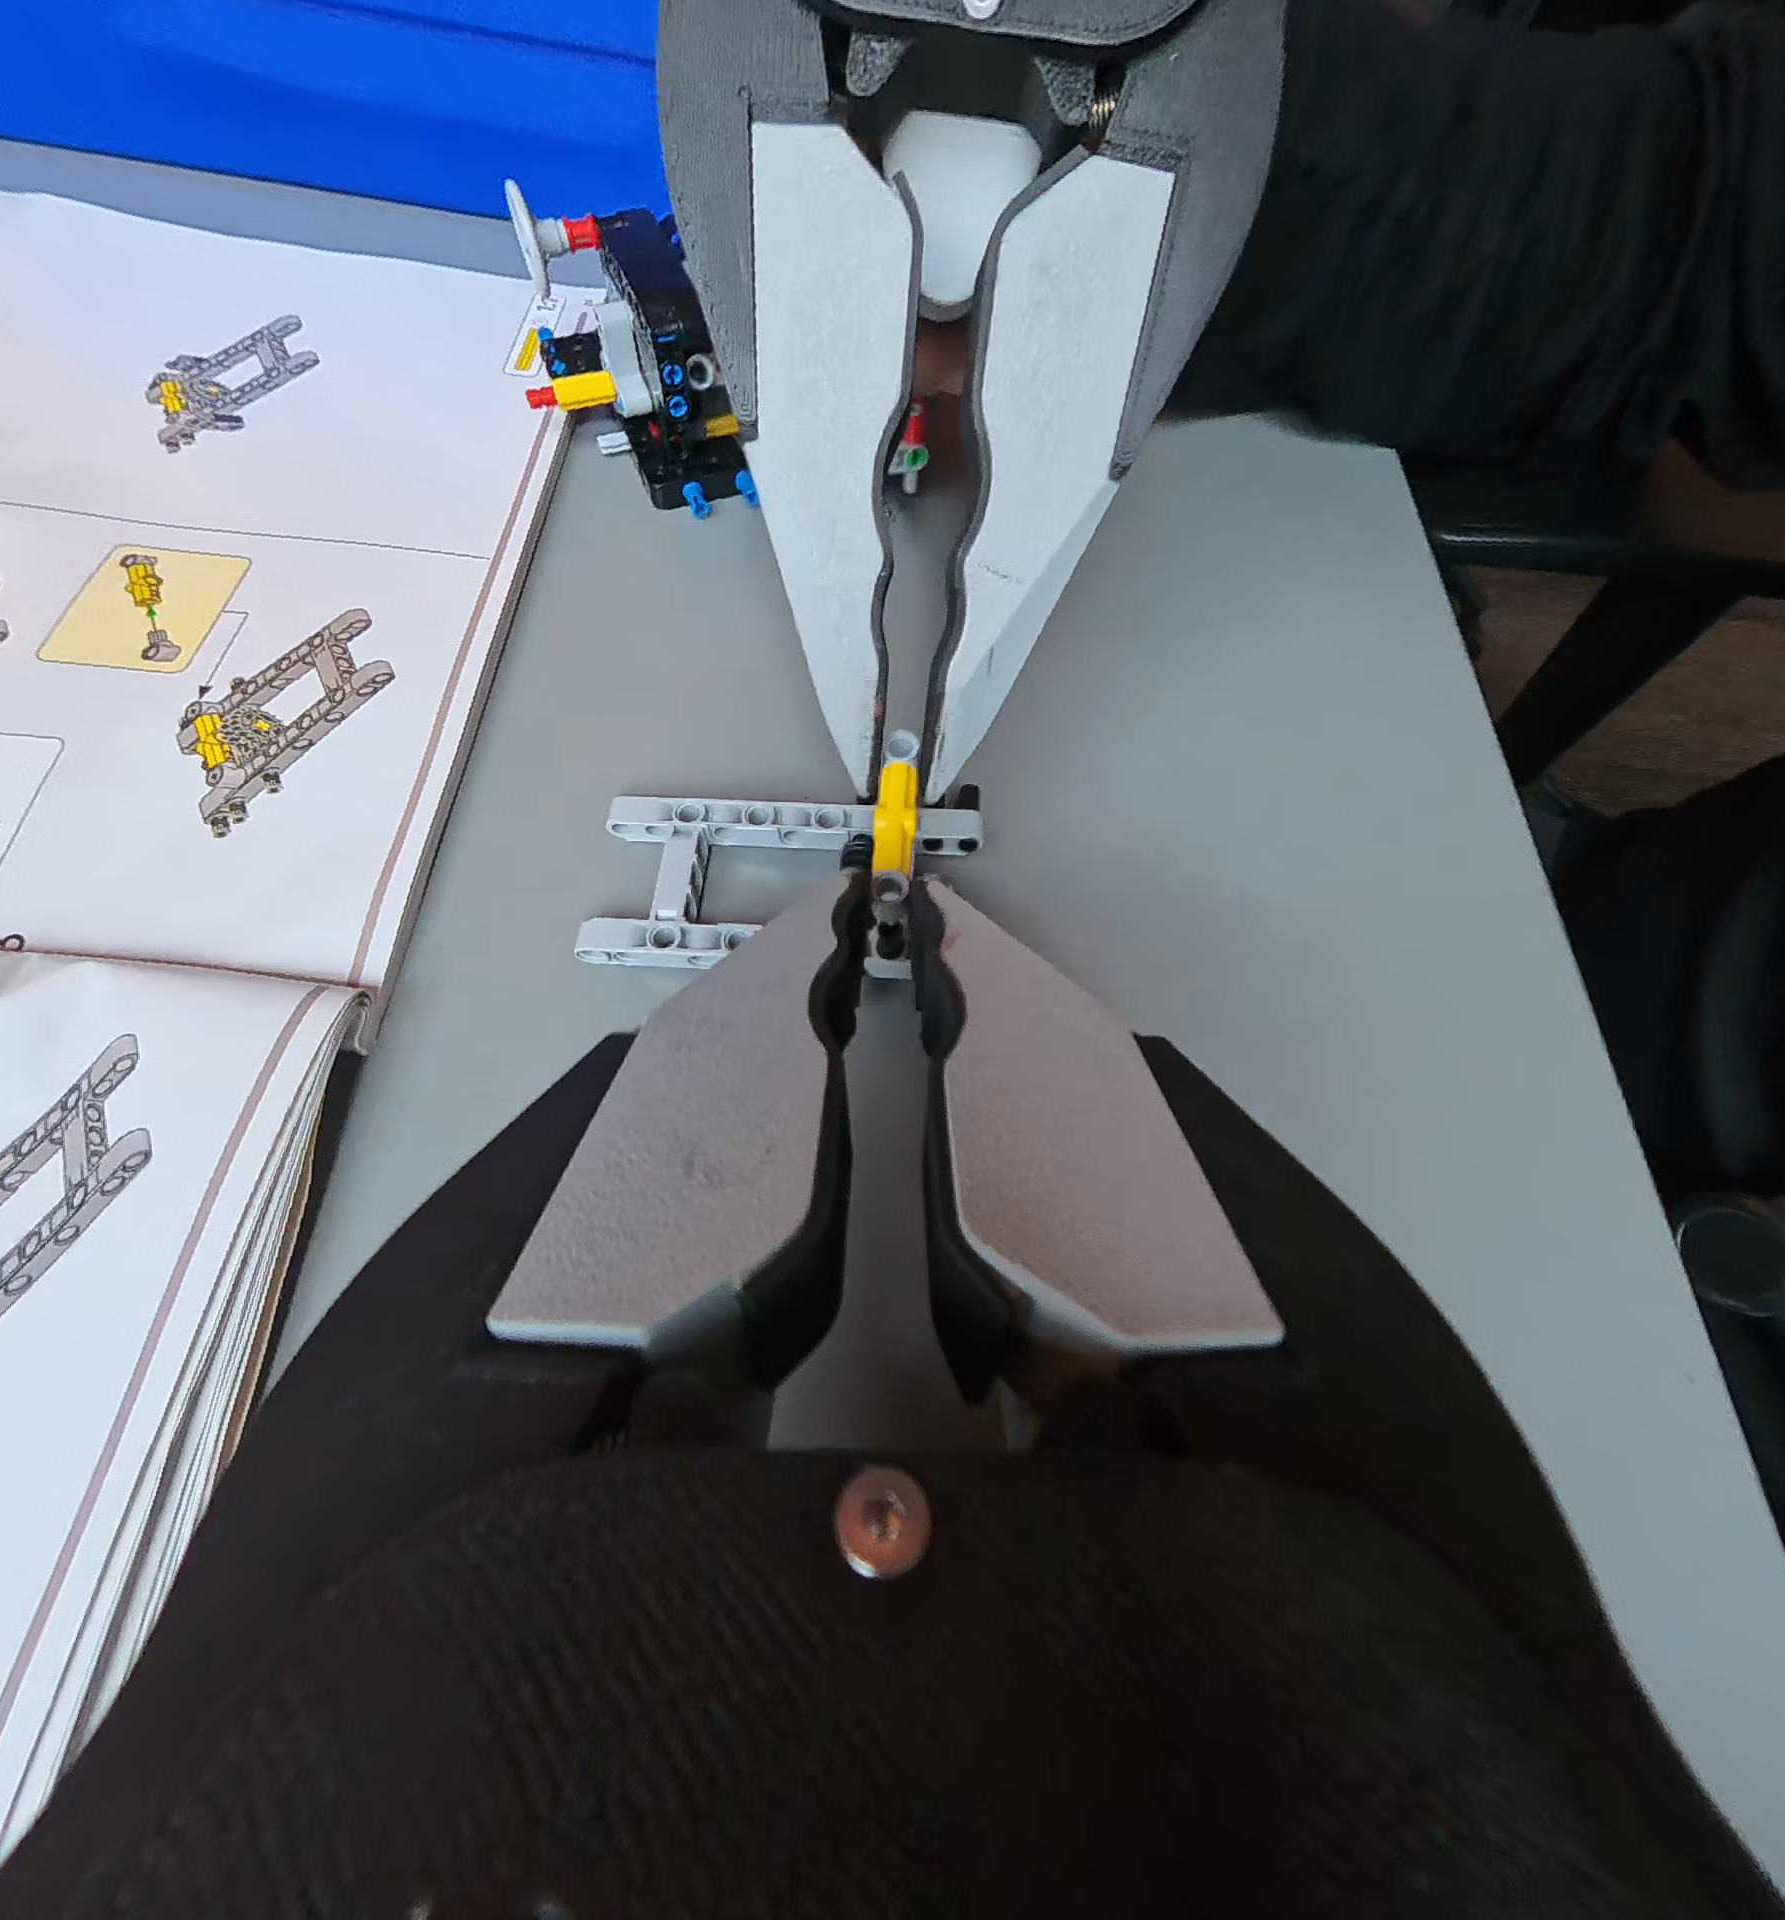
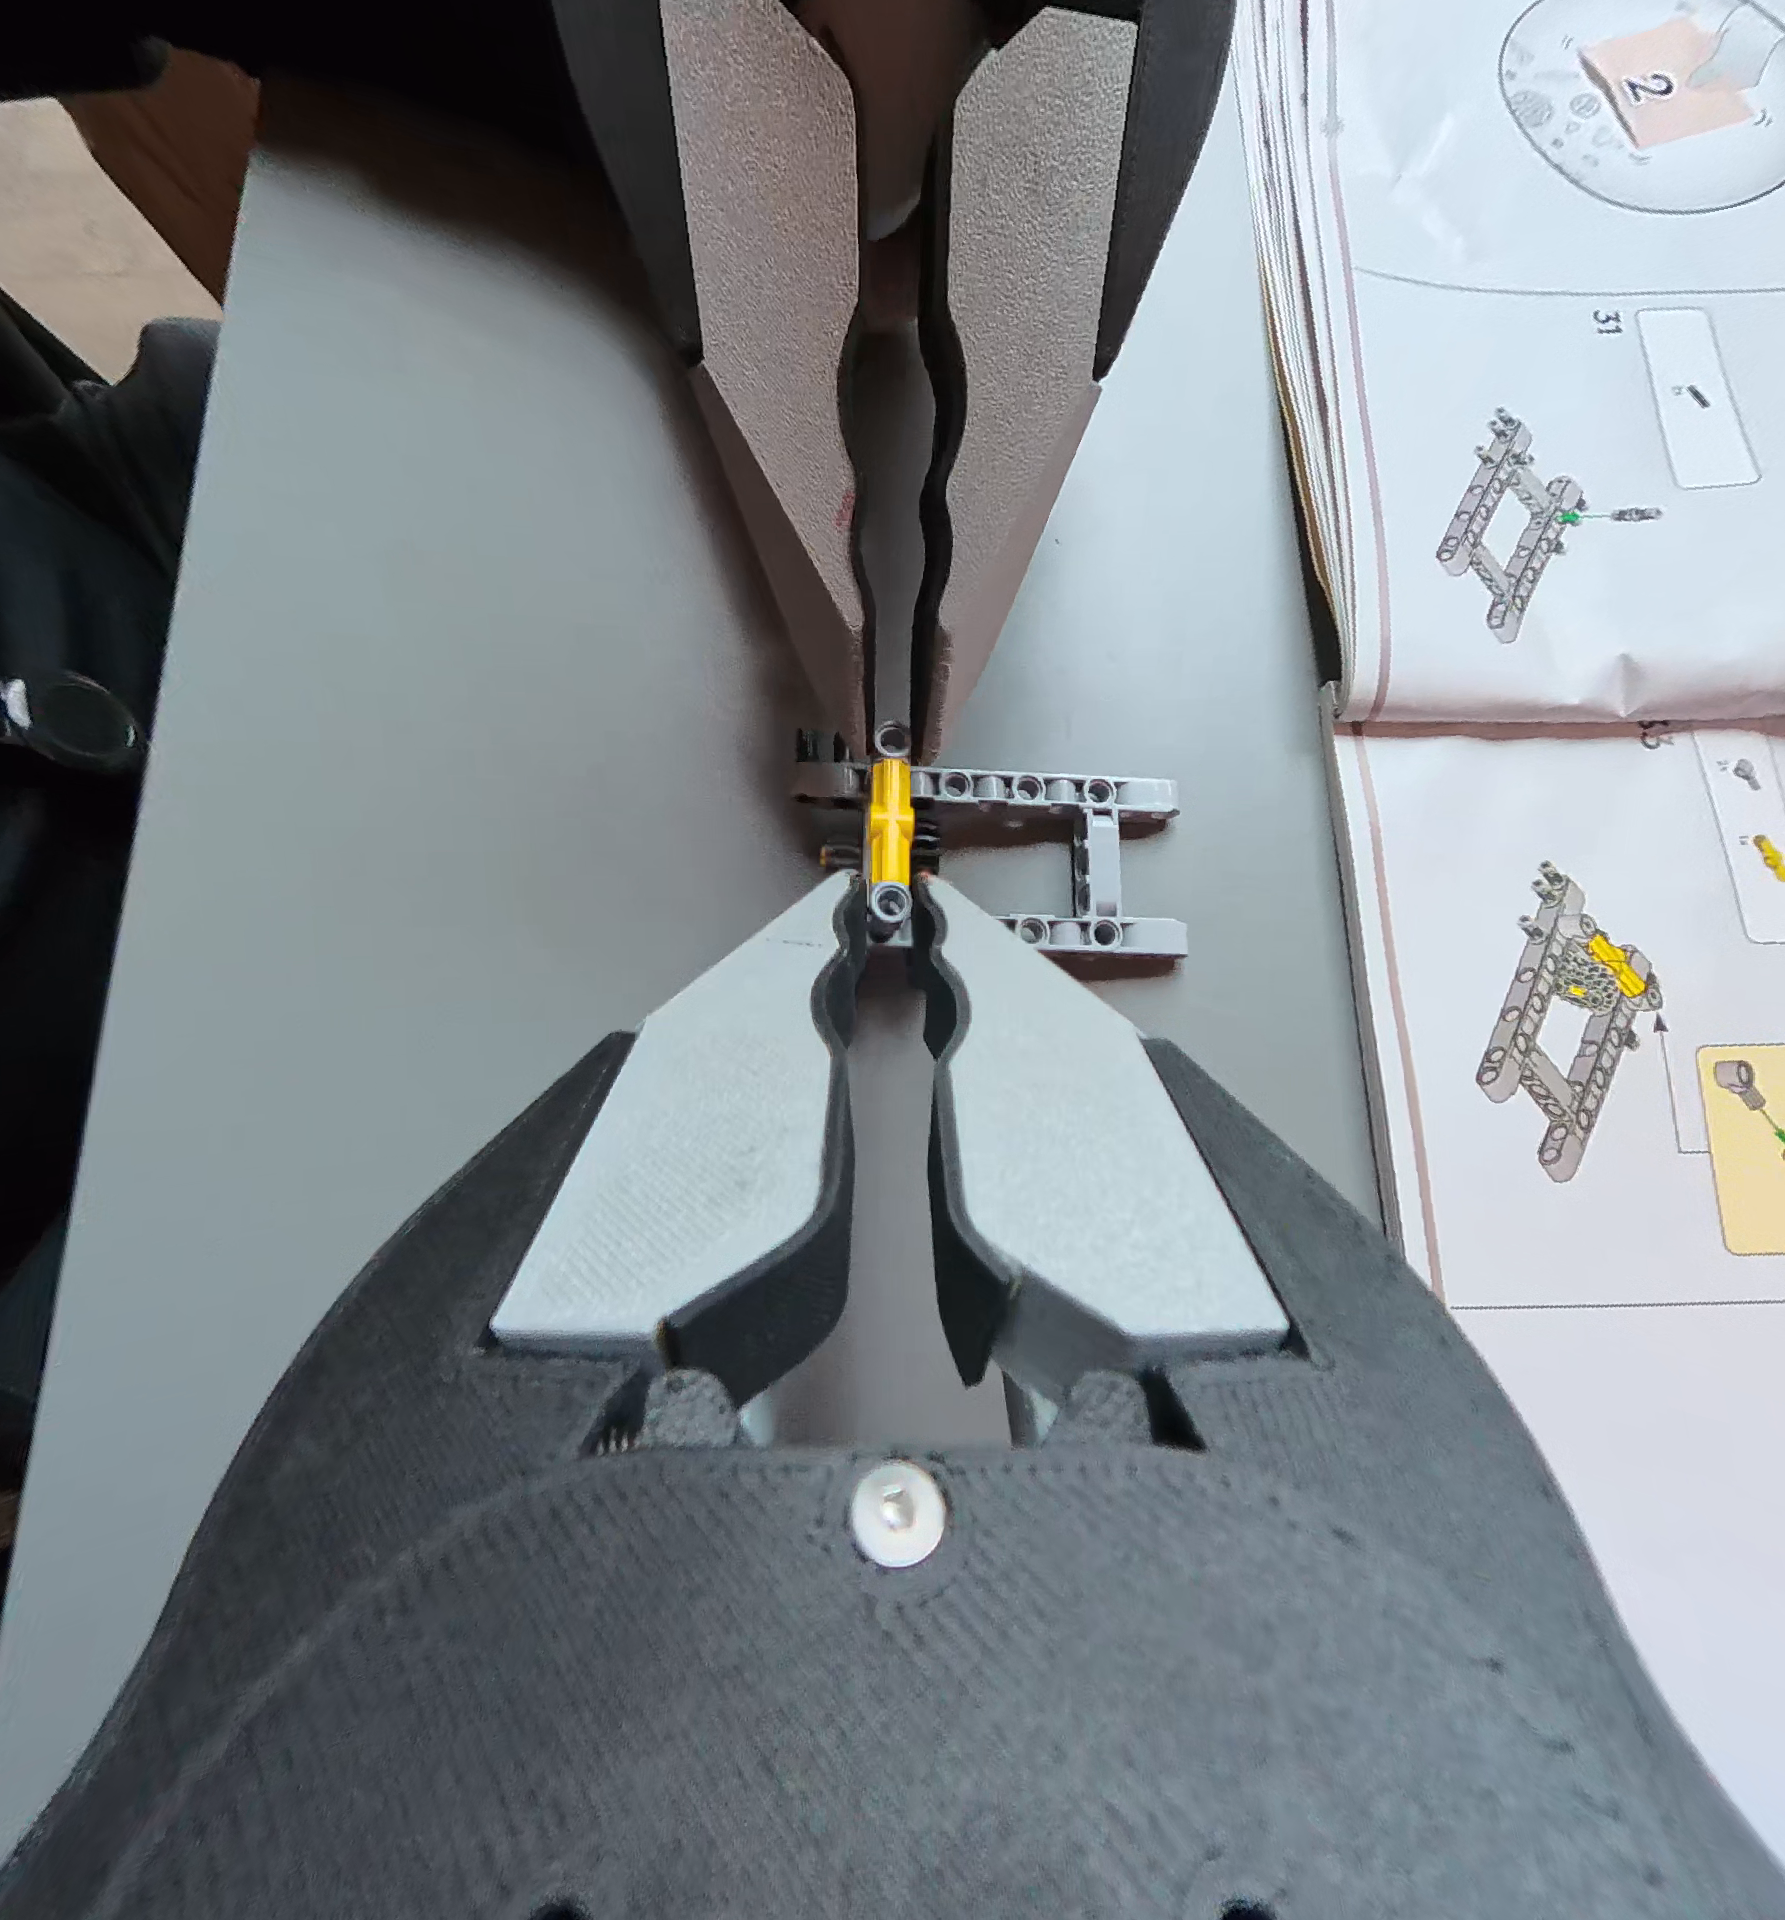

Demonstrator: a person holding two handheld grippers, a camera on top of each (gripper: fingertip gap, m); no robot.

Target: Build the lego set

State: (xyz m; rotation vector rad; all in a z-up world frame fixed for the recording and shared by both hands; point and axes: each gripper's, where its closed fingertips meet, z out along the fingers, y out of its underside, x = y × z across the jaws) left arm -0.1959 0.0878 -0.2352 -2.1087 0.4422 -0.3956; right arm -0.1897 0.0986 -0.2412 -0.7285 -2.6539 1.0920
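While both tools meet nose to nose over the grey frame (image 1: 763,873) on the tabletop (image 1: 1231,831), left tool (image 1: 883,914) and right tool (image 2: 883,914) each seem pinched on the yellow piece's (image 1: 896,821) grey ends; booklet (image 1: 192,623) and half-built black model (image 1: 659,364) alongside.

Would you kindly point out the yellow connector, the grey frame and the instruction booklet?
yellow connector (image 1: 895,821): left wrist view, middle.
grey frame (image 1: 742,817): left wrist view, far beam.
instruction booklet (image 1: 244,499): left wrist view, open page.
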